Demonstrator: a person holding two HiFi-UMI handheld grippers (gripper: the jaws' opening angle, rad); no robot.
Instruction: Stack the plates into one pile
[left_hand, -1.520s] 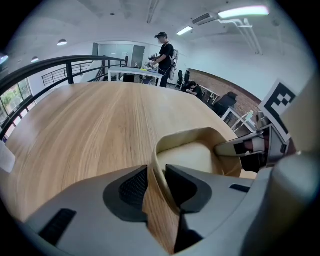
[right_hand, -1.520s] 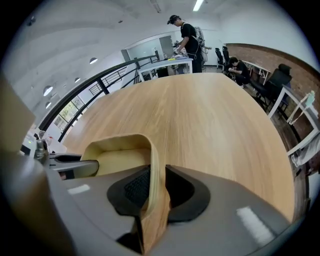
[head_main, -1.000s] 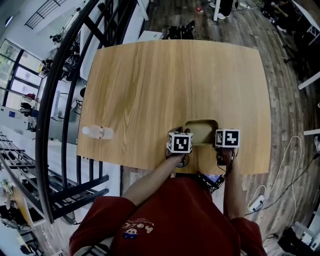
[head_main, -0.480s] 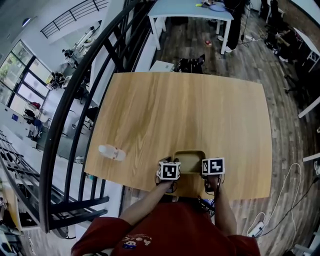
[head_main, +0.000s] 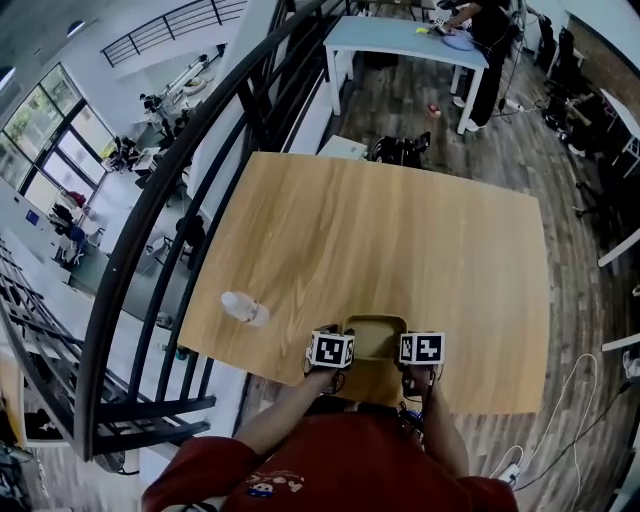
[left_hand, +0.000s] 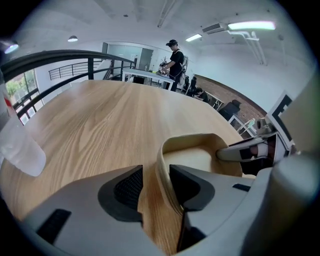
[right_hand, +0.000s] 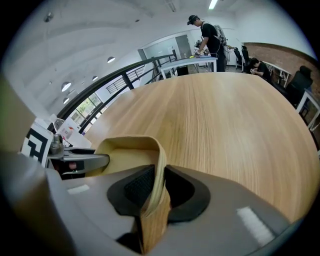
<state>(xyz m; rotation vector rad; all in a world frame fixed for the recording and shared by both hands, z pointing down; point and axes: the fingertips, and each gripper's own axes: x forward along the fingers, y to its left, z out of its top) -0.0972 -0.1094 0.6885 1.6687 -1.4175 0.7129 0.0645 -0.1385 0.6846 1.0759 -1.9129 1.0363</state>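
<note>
A square wooden plate (head_main: 375, 335) with raised rims lies near the front edge of the table (head_main: 400, 220), between my two grippers. My left gripper (head_main: 340, 342) straddles its left rim. In the left gripper view the plate (left_hand: 200, 155) has its rim between the jaws of the left gripper (left_hand: 152, 182), with a gap at the left pad. My right gripper (head_main: 412, 342) straddles the right rim. In the right gripper view the jaws of the right gripper (right_hand: 156, 187) stand close on either side of the plate (right_hand: 125, 160) rim. Both pairs of jaws have just been opening.
A clear plastic bottle (head_main: 243, 307) lies on the table to the left of the plate and also shows in the left gripper view (left_hand: 20, 150). A black railing (head_main: 150, 230) runs along the table's left side. A person (head_main: 485, 20) stands at a far blue table.
Both grippers and the plate have moved left along the table's front edge, closer to the bottle. The head view has tilted up and shows more of the room.
</note>
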